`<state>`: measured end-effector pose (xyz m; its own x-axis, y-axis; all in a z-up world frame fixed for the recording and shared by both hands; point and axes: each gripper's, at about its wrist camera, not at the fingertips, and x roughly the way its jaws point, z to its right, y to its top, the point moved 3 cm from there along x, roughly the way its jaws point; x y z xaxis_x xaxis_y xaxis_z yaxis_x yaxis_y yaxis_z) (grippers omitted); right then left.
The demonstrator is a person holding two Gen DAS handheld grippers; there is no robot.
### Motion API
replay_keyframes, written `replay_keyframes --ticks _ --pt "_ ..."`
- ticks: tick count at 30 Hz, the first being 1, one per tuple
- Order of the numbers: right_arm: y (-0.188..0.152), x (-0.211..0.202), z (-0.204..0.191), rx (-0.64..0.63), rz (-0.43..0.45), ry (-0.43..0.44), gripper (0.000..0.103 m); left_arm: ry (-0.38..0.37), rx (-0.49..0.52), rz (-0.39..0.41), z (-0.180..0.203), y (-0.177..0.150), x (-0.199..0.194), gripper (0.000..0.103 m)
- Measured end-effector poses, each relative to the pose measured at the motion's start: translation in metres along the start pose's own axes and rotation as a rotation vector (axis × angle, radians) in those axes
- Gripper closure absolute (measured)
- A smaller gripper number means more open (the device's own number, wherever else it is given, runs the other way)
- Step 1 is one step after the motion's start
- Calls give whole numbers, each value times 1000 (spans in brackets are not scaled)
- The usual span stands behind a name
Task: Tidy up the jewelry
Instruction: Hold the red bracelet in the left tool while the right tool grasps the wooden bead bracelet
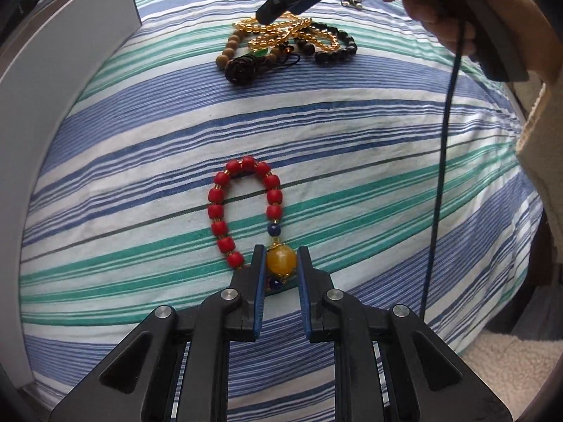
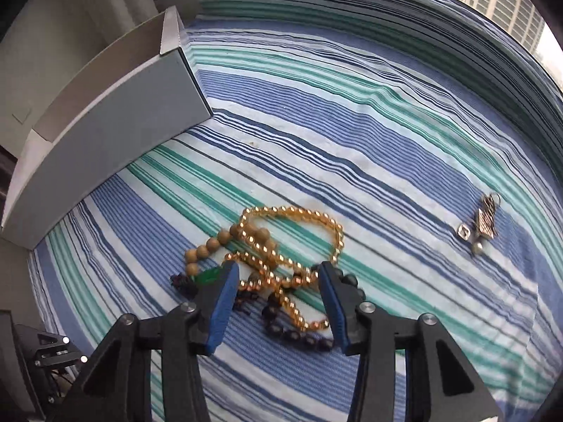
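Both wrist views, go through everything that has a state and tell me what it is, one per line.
Left gripper: shut on the red bracelet's amber bead.
Red bracelet: flat on the striped sheet.
Right gripper: open above the bead pile.
Box: open, upright.
Metal charm: lying apart.

This looks like a room in a home, probably a bedroom. The work surface is soft and covered with a striped sheet (image 2: 352, 133) in blue, green and white, like a bed. A white cardboard box (image 2: 116, 119) stands open on it. A fluffy cream rug (image 1: 510, 362) lies on the floor beside it. Through a window, a tall apartment building (image 2: 503, 0) is visible outside.
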<state>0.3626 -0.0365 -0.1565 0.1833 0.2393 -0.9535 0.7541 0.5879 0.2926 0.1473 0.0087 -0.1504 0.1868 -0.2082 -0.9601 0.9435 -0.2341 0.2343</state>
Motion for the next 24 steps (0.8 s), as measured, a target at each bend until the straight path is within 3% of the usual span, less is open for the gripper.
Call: replay_keyframes --ticks 4,5,6,9,19,24 --pt "7 27 3 -41 -60 57 54 -7 4 1 -4 -5 -2 88" --pt "7 26 3 -52 -65 84 65 -9 4 0 -4 -4 -2 88" --pt "6 26 2 -50 -81 116 92 -10 3 -1 -4 -4 -1 87" --pt "-5 15 -1 -45 -95 91 91 -17 -4 -4 -5 1 1 87" --pt "-65 -103 15 150 96 205 91 -51 -42 -19 -21 4 0 88" --pt "-96 -118 24 185 47 167 91 -43 -29 -23 -15 3 -2 88"
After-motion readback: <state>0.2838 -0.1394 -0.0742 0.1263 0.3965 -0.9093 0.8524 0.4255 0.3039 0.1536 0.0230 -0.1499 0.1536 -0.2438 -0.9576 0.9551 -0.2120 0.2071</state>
